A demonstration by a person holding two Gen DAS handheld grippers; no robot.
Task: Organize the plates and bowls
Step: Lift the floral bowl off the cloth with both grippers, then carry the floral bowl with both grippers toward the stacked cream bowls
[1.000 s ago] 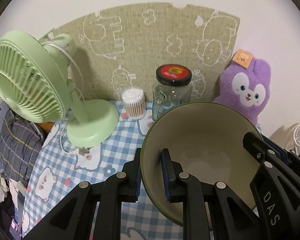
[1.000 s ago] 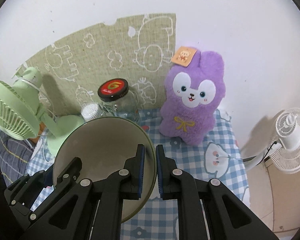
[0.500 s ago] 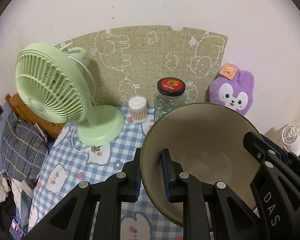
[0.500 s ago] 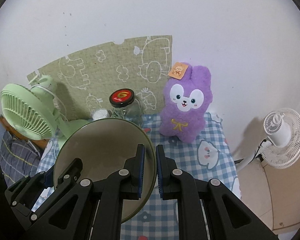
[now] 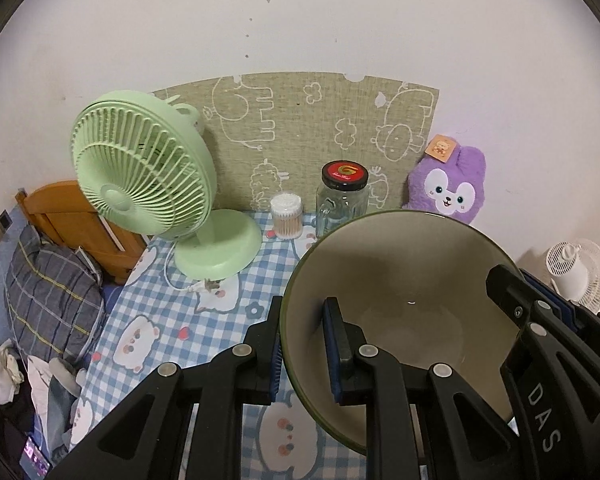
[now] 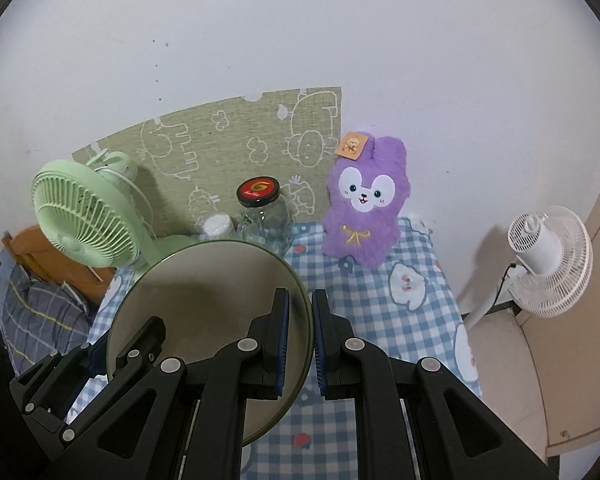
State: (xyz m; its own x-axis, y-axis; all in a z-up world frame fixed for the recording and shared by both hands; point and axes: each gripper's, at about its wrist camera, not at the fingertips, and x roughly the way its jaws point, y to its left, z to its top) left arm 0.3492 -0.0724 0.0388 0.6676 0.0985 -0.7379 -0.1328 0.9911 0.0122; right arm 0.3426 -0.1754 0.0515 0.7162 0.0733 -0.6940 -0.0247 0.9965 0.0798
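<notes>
Two grippers on one bowl (image 5: 400, 280) here: the left gripper (image 5: 302, 350) is clamped on its left rim, the right gripper (image 6: 300, 344) pinches the opposite rim. So the bowl's up off the checkered tablecloth (image 6: 380, 300), tilted, in front of the glass jar (image 5: 342, 200), with the green fan (image 5: 140, 176) to its left and the purple plush (image 6: 364, 200) at the wall.

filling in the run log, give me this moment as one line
held: green-rimmed beige ceramic bowl | left gripper: shut on rim | right gripper: shut on opposite rim | bowl: above checked tablecloth
</notes>
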